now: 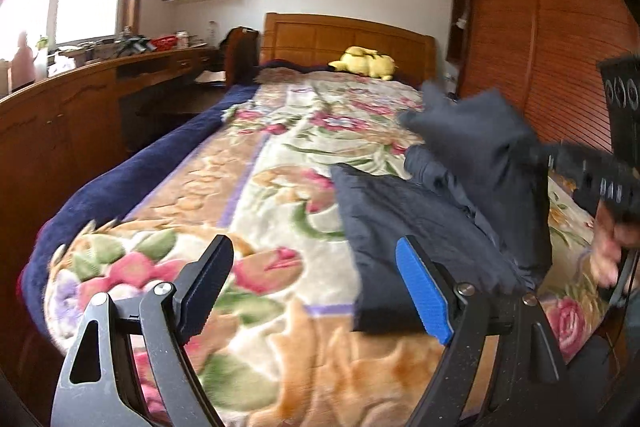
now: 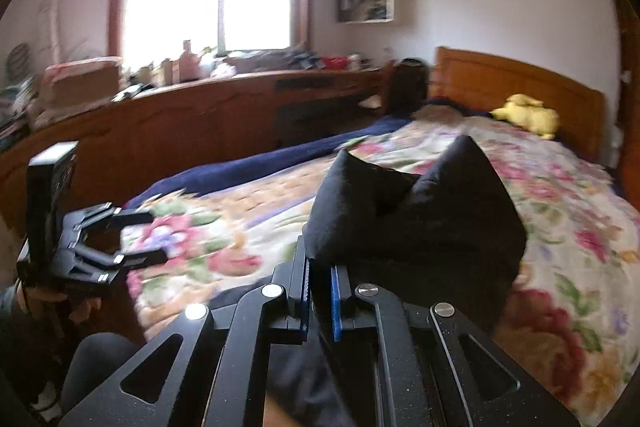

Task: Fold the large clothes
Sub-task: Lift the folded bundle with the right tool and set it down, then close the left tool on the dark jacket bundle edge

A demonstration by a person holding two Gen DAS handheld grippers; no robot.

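A large dark navy garment (image 1: 432, 219) lies partly folded on the floral blanket (image 1: 280, 155) at the bed's right side. My left gripper (image 1: 316, 287) is open and empty, held above the blanket just left of the garment's near edge. My right gripper (image 2: 320, 291) is shut on a bunched fold of the garment (image 2: 412, 211) and holds it up off the bed. The right gripper also shows at the right edge of the left wrist view (image 1: 568, 155), with cloth hanging from it. The left gripper shows open at the left of the right wrist view (image 2: 148, 237).
A yellow plush toy (image 1: 366, 63) lies by the wooden headboard (image 1: 348, 37). A long wooden desk (image 1: 80, 95) with clutter runs along the bed's left side under the window. A wooden wardrobe (image 1: 540, 39) stands on the right. A dark blue blanket edge (image 1: 132, 171) hangs off the bed's left.
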